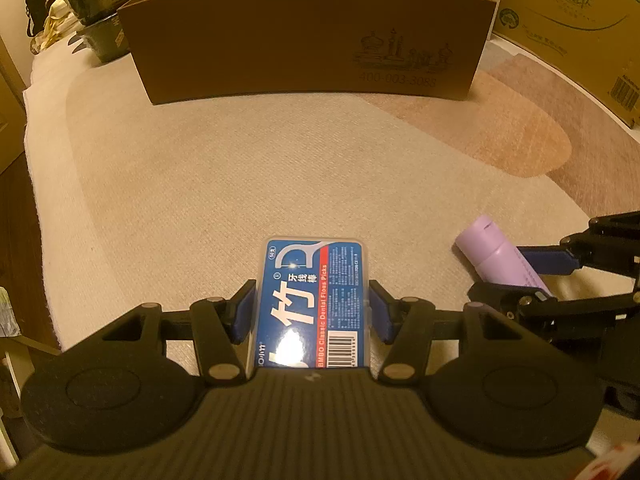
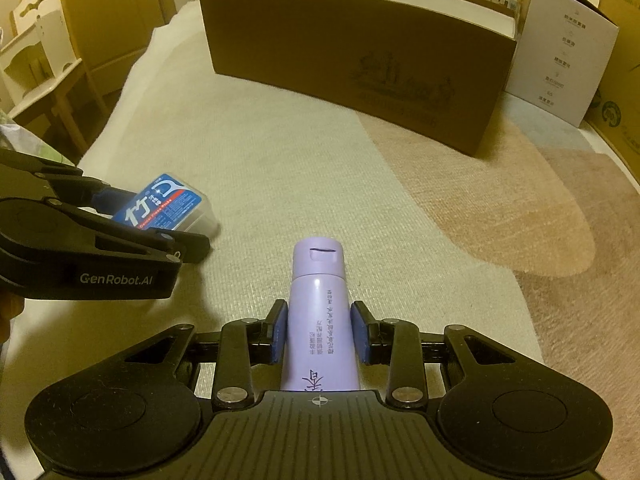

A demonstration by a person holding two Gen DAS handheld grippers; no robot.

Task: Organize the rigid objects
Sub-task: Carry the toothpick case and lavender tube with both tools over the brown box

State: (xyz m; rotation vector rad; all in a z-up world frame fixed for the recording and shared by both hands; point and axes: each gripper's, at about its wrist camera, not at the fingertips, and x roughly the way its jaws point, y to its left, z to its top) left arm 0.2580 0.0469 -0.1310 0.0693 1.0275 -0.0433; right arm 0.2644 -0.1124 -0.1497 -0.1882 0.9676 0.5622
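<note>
Both items gripped, carry to the box pending.
A blue floss-pick case [image 1: 314,300] is pinched by the left gripper [image 1: 312,308], a lilac tube [image 2: 318,320] by the right gripper [image 2: 319,332], low over the cloth [image 1: 240,184]; a lift over the wall of the cardboard box [image 1: 304,36] ahead is judged to be required next.

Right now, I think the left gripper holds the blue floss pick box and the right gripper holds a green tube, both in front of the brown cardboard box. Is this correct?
Not quite: the tube in the right gripper is purple, not green, as the right wrist view shows. The rest holds: the left gripper holds the blue floss pick box, both in front of the brown cardboard box.
</note>
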